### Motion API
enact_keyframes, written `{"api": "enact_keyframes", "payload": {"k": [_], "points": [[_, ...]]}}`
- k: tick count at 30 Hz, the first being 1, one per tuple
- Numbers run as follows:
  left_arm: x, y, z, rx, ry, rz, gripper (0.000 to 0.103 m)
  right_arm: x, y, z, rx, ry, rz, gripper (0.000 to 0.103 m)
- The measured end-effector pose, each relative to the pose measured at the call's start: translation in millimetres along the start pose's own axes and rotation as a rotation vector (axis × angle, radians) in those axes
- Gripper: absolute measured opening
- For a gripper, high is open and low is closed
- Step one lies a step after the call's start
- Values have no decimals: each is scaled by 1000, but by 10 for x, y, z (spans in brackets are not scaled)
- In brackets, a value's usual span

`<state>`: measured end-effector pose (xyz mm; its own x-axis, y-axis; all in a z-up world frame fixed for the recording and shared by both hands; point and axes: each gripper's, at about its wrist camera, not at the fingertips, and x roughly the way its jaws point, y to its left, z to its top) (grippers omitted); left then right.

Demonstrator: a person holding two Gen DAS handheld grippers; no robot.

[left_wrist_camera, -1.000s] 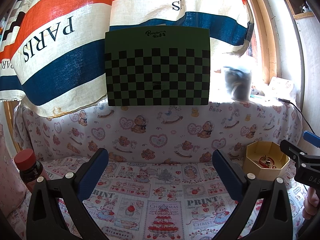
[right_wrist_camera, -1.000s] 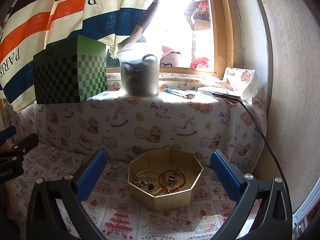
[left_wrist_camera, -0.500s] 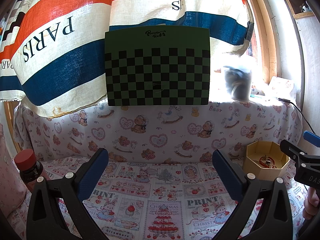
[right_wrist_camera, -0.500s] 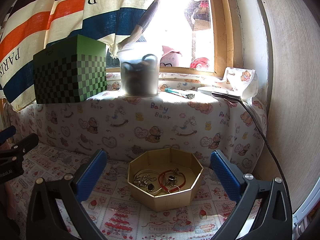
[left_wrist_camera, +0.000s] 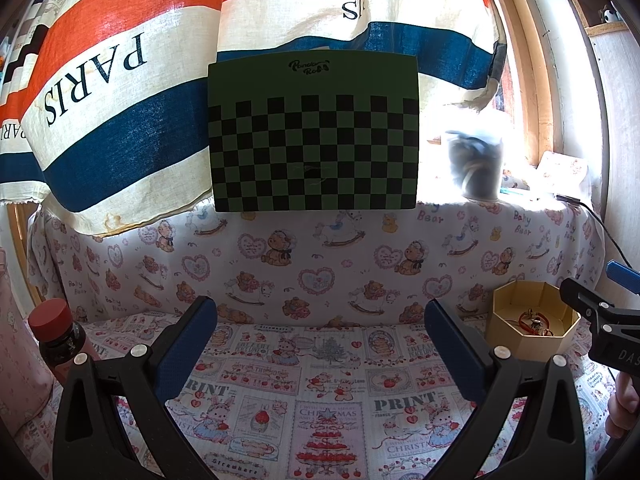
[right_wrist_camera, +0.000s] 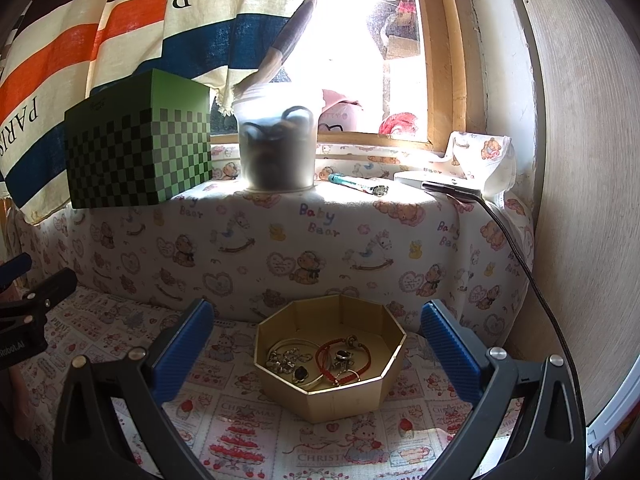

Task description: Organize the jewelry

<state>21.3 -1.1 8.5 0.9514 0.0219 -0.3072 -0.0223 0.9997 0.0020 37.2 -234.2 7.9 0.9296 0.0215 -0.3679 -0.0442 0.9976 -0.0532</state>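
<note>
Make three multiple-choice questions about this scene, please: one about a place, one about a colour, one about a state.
1. Where does the jewelry lie?
A. Inside the octagonal gold box
B. On the window ledge
C. On top of the checkered box

2. What colour is the cord bracelet in the box?
A. Blue
B. Red
C. Green

3. How is the right gripper?
A. Shut on a bracelet
B. Shut on nothing
C. Open and holding nothing

Answers:
1. A: the jewelry sits on the floor of the octagonal gold box, which stands on the printed cloth, below the ledge.
2. B: the cord bracelet is red, beside silver-coloured pieces.
3. C: the right gripper has its blue pads wide apart on either side of the box, with nothing between them touching.
</note>
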Motion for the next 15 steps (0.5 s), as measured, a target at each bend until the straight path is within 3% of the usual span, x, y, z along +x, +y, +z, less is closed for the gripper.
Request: {"api": "enact_keyframes", "payload": {"k": [15], "points": [[8, -11, 6, 3, 1, -1, 103, 5, 1, -2, 1, 3, -11, 103]]}}
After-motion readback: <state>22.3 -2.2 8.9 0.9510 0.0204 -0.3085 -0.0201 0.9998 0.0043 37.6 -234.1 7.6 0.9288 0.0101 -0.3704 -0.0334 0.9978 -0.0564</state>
